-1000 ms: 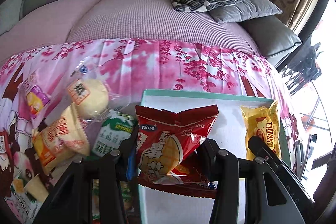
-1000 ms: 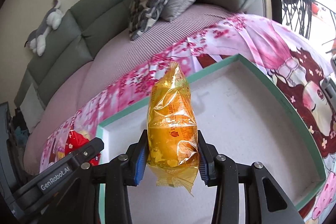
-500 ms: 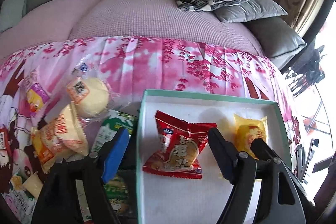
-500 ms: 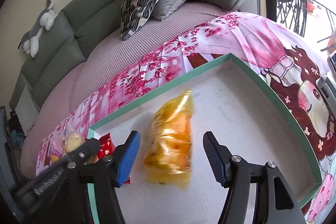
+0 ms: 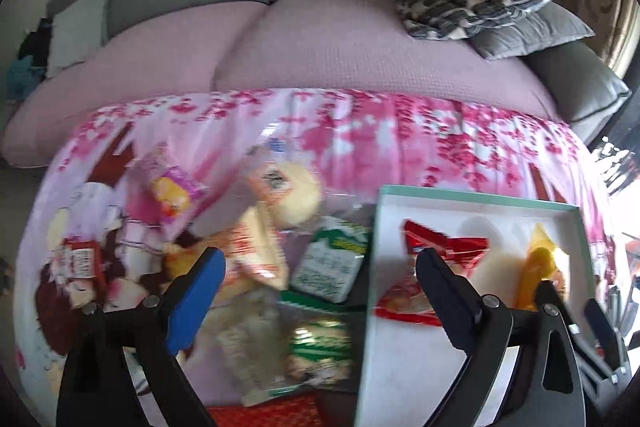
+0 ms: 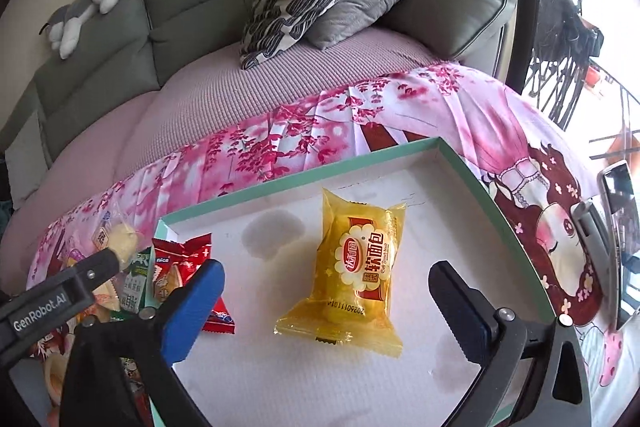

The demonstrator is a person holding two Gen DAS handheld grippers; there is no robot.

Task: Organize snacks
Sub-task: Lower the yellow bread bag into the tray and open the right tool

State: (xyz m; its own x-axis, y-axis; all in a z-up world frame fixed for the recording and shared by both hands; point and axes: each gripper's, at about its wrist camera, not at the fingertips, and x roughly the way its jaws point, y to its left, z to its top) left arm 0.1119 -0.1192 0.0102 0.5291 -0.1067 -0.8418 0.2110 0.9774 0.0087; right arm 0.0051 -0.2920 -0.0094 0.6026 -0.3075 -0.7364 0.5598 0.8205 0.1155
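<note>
Right wrist view: the right gripper has its fingers spread wide; they have just been opening, and nothing is pressed between them.
Yellow packet: the yellow plastic-wrapped soft bread packet lies flat on the tray floor between the spread fingers, touching neither, label up, so it looks set down as its place.
Left gripper: the left gripper also has fingers spread, just opened, with nothing pinched; one finger is over the loose pile, the other over the tray.
Red packet: the red foil snack packet rests inside the tray near its left wall, apart from the yellow one.
Tray: the shallow white box tray with a mint-green rim sits on the pink blossom-print cloth, serving as the collecting place.
Loose pile: unsorted wrapped snacks lie beside the tray on the cloth, likely next.
</note>
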